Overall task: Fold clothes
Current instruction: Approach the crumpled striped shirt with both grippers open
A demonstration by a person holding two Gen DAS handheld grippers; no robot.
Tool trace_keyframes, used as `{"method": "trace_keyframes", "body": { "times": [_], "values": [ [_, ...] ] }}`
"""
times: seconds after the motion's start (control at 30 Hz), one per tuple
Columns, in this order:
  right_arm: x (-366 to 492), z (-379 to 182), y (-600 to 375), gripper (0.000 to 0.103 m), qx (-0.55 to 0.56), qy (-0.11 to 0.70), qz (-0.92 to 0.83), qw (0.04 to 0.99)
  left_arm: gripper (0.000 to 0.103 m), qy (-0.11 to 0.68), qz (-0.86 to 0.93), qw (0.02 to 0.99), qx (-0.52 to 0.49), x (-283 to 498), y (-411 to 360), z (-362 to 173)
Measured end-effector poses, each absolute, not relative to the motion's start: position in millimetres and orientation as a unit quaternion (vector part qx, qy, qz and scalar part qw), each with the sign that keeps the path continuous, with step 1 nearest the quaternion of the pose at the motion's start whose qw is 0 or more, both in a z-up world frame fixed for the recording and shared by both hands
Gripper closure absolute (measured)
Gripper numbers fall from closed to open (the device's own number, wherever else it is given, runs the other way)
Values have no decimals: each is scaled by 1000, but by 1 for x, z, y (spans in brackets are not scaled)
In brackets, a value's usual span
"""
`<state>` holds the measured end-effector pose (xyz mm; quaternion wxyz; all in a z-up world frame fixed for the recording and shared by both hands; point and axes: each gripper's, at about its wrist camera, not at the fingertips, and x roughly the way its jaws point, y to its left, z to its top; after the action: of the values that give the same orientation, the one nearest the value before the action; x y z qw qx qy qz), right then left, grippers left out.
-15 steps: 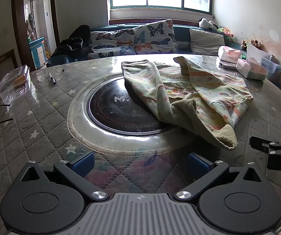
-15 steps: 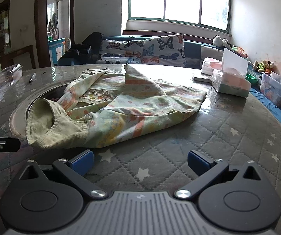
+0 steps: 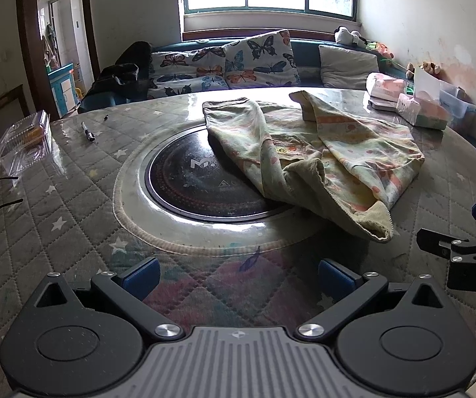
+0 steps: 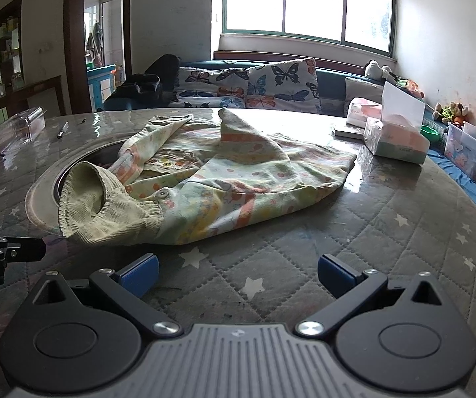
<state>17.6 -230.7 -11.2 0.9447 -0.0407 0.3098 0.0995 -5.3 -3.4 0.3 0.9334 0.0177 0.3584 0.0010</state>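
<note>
the trousers (image 4: 211,179) lie rumpled, not neatly folded, on the table (image 4: 387,232); both the left gripper (image 3: 238,277) and the right gripper (image 4: 238,275) gape apart, holding nothing.

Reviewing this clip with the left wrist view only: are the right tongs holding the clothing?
Observer: No. The right tongs are open, with only bare table between the pads, short of the garment.
Operator: Any fastening near the garment's ribbed opening?
Observer: Yes, one button sits just right of it, on the printed fabric.
</note>
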Motion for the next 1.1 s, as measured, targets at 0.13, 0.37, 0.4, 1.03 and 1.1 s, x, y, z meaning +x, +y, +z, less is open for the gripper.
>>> {"method": "trace_keyframes", "body": {
  "times": [0.13, 0.37, 0.4, 1.03, 1.1],
  "values": [
    [17, -11, -231, 0, -41, 309, 100, 945, 0, 360, 1, 933, 20, -6, -5, -1],
    [19, -12, -230, 0, -42, 312, 102, 944, 0, 362, 1, 932, 23, -4, -6, -1],
    [20, -12, -230, 0, -42, 312, 103, 944, 0, 362, 1, 932, 23, -3, -6, -1],
    [50, -8, -225, 0, -56, 316, 109, 941, 0, 360, 25, 932, 25, 29, 13, 4],
    [55, -5, -225, 0, -57, 314, 110, 941, 0, 358, 31, 933, 29, 35, 17, 6]
  ]
}}
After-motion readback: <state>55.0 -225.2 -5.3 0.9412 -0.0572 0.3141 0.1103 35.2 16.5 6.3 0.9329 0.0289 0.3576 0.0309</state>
